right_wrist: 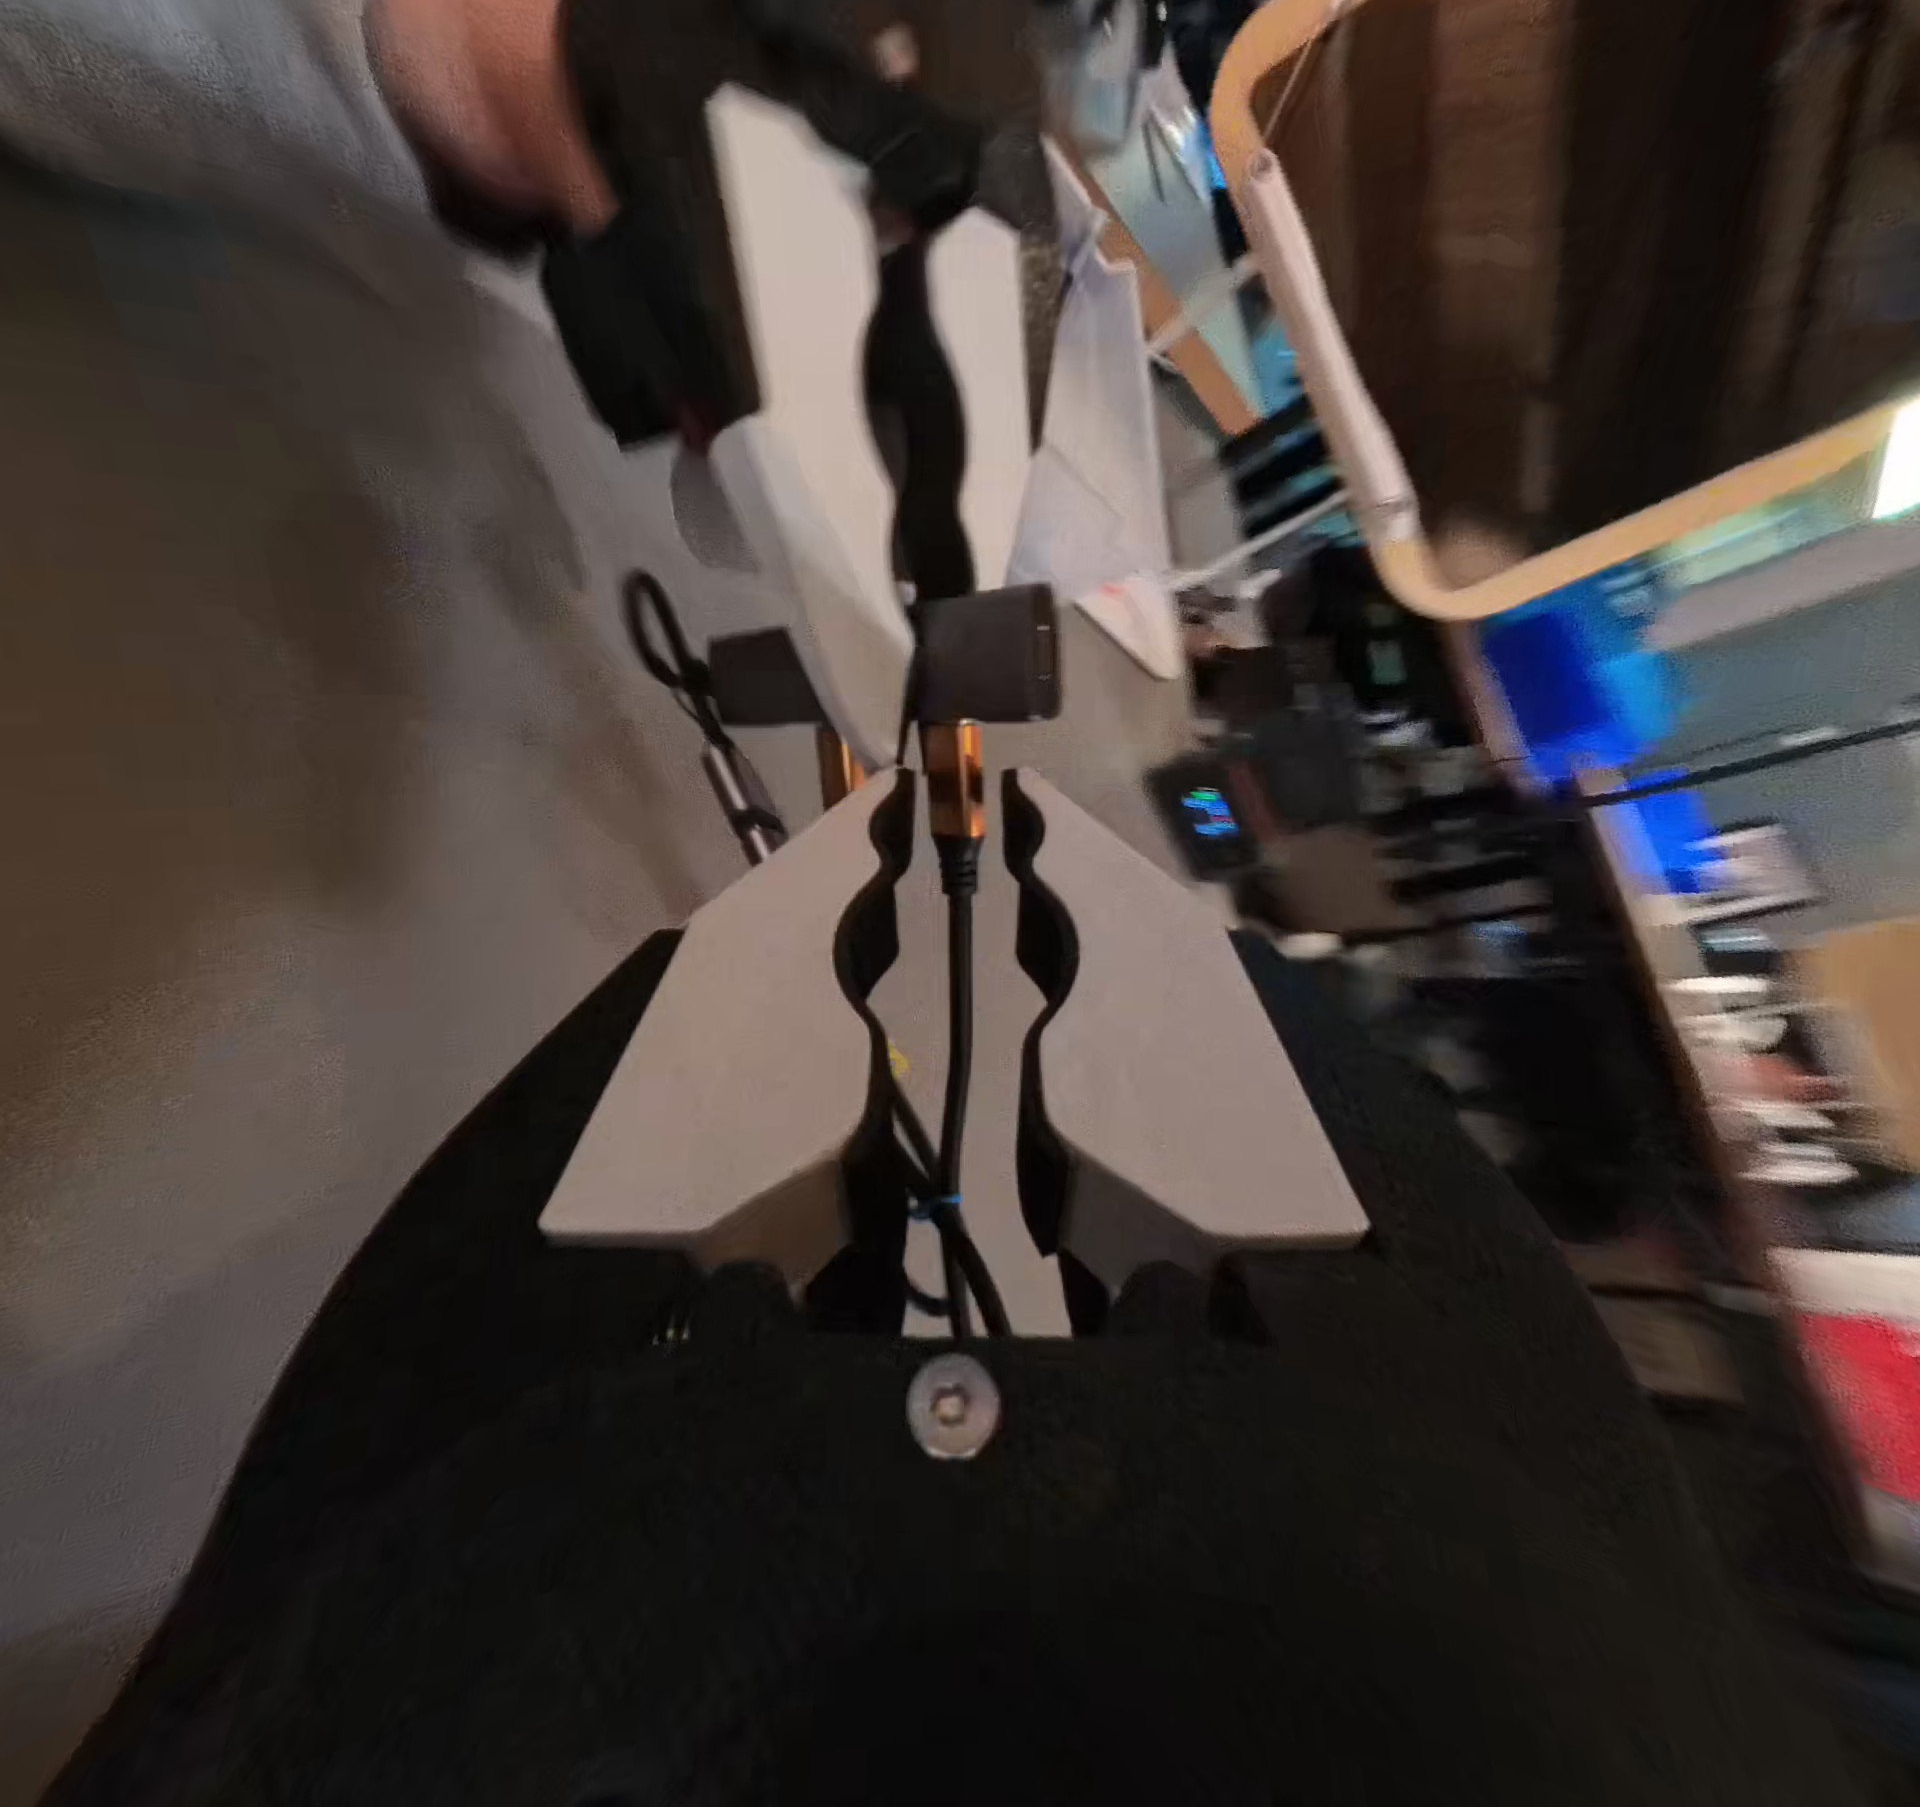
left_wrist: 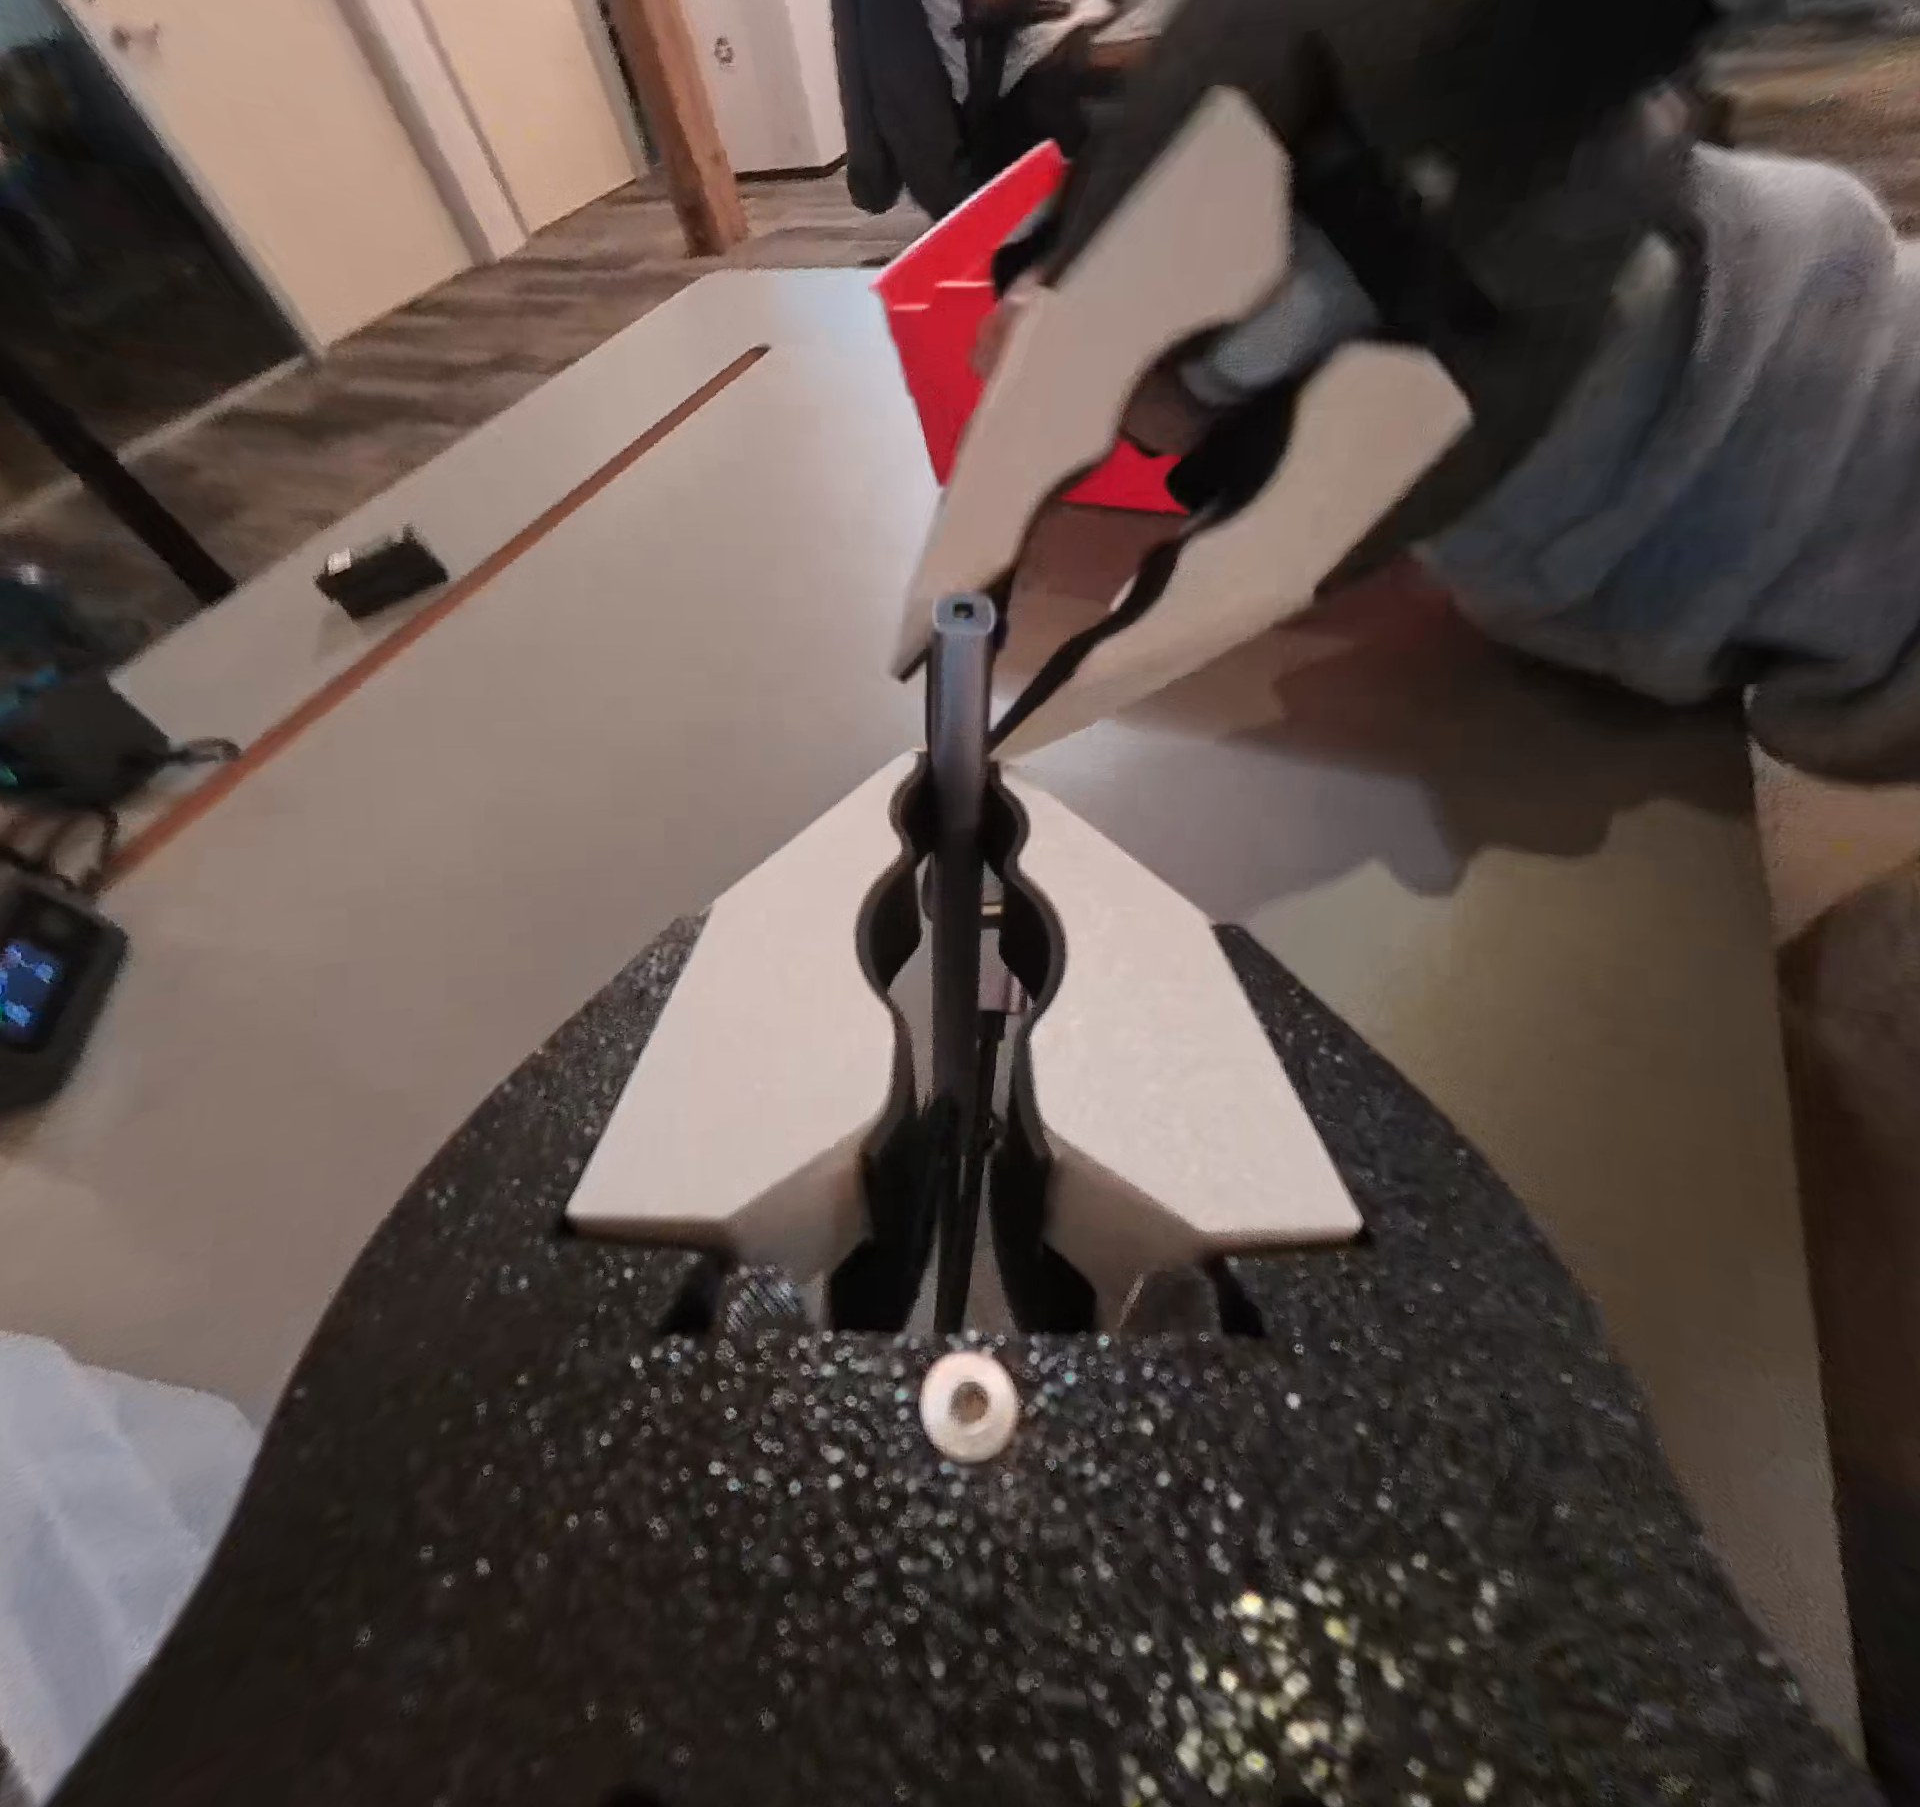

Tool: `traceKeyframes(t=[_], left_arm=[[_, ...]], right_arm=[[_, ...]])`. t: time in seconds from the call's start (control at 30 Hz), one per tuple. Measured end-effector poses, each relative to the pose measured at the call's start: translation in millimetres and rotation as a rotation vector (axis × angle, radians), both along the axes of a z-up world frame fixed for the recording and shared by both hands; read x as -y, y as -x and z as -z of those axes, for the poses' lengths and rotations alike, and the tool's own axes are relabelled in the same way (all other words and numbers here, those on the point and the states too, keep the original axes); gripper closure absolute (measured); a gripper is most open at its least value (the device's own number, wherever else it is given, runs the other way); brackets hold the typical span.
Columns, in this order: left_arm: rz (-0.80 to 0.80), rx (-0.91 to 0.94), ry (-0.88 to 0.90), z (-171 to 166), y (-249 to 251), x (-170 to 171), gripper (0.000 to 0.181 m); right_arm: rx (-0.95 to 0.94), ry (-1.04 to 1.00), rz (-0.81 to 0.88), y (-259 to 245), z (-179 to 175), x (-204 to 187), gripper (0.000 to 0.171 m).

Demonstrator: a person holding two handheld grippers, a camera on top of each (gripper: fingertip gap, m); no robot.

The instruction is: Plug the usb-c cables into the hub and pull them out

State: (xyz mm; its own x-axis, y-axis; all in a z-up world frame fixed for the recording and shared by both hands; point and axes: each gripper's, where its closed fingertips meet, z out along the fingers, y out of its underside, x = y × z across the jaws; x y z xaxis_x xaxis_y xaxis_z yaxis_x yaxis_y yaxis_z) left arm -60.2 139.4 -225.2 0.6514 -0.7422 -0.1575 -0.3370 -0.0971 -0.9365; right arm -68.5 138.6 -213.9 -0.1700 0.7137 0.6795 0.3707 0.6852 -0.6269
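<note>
My left gripper [left_wrist: 958, 765] is shut on a thin dark grey hub [left_wrist: 956, 926], held edge-on and upright above the table. In the right wrist view the hub [right_wrist: 987, 661] shows an orange usb-c plug [right_wrist: 954, 791] seated in its lower edge. My right gripper [right_wrist: 954, 775] straddles that plug with a narrow gap at the right jaw. Its black cable [right_wrist: 961, 1009] runs back between the fingers. A second orange plug [right_wrist: 836, 770] sits in the hub further left. The right gripper [left_wrist: 956, 697] also shows in the left wrist view, tips by the hub's end. The left gripper [right_wrist: 914, 604] shows beyond the hub.
A red bin [left_wrist: 956, 303] stands on the grey table [left_wrist: 520, 718] behind the grippers. A small black box [left_wrist: 379, 568] and a device with a lit screen [left_wrist: 42, 988] lie at the left. A loose black cable loop [right_wrist: 665, 645] lies on the table. A wooden frame [right_wrist: 1330, 303] stands at the right.
</note>
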Motion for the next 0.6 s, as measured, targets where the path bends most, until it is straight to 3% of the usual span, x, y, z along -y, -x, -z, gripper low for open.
traceKeyframes(t=[0.1, 0.2, 0.43, 0.5, 0.6], left_arm=[[0.079, -0.027, -0.093, -8, -8, 17, 0.175], [0.131, -0.034, -0.129, -11, -13, 29, 0.175], [0.130, 0.017, -0.087, -11, -16, 39, 0.170], [0.191, 0.078, -0.031, -14, -20, 49, 0.152], [0.191, 0.000, -0.073, -12, -20, 54, 0.163]], right_arm=[[0.034, 0.265, -0.084, -7, -7, 18, 0.150], [0.102, 0.303, -0.145, -11, -5, 32, 0.158], [0.192, 0.217, -0.134, -17, -2, 42, 0.166], [0.218, 0.134, -0.102, -19, 1, 42, 0.166], [0.263, 0.062, -0.077, -22, 7, 47, 0.166]])
